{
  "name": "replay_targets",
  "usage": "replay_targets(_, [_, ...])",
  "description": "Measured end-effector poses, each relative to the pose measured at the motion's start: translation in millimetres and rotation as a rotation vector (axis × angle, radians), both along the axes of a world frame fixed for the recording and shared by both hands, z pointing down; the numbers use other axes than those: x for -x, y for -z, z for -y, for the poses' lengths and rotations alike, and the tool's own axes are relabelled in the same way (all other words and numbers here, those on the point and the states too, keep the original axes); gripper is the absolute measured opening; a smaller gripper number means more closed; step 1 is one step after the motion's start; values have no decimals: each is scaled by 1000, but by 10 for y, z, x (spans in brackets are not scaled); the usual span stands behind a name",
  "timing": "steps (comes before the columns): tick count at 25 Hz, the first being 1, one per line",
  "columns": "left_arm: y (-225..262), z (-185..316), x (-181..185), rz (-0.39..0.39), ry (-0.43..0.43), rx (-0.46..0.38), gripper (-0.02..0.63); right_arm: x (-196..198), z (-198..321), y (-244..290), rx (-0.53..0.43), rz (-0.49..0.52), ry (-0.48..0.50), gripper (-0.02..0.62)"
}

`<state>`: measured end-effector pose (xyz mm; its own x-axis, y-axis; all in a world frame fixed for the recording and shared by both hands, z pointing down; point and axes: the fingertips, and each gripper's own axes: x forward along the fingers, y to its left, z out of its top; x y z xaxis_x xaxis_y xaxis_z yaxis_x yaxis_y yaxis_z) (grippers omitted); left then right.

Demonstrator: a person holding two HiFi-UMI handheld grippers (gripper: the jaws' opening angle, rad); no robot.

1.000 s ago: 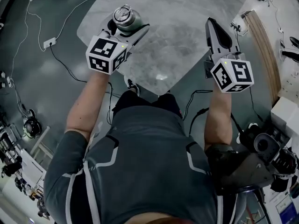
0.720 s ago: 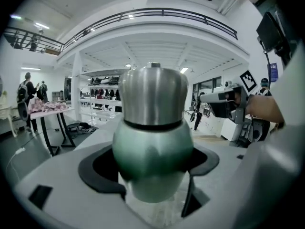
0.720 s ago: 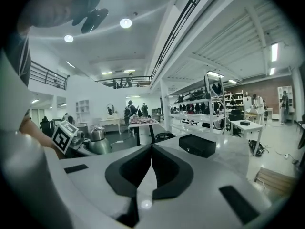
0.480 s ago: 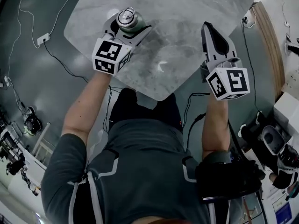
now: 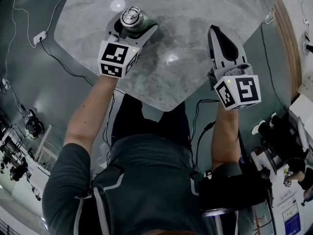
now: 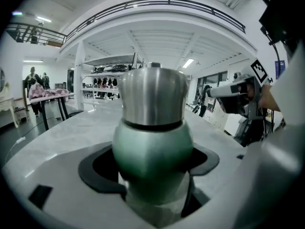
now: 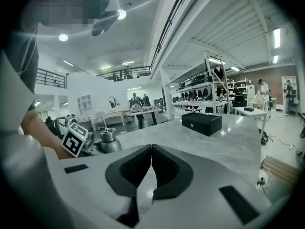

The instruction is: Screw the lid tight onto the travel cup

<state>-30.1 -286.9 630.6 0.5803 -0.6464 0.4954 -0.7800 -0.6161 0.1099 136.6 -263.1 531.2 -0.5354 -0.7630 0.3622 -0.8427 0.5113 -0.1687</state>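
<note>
Nearest us, our right gripper [image 5: 215, 32] hangs at the edge of the counter [image 5: 195, 13], jaws pressed together and empty, likely freed for the lid [image 6: 153, 94]. Farther out, our left gripper [image 5: 133, 29] clamps the travel cup [image 6: 152, 147] by its green body, upright over the counter, leaving the lid exposed for tightening.

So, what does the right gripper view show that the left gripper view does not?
Only the right gripper view: a black box on the table, and the right gripper with jaws shut and empty. Only the left gripper view: the left gripper with jaws clamped on the cup, close up. Both: the cup and the table.
</note>
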Motion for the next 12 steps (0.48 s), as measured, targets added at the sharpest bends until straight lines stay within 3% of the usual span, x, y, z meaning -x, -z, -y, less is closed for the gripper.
replay_targets(5, [-98,14,-24,18,-7,2,387,10,-5,-141,23,5,-1,29])
replay_targets(12, [-110,-19,-57,60,-38,-63,387,-9,20,-245,32,8,-2,29])
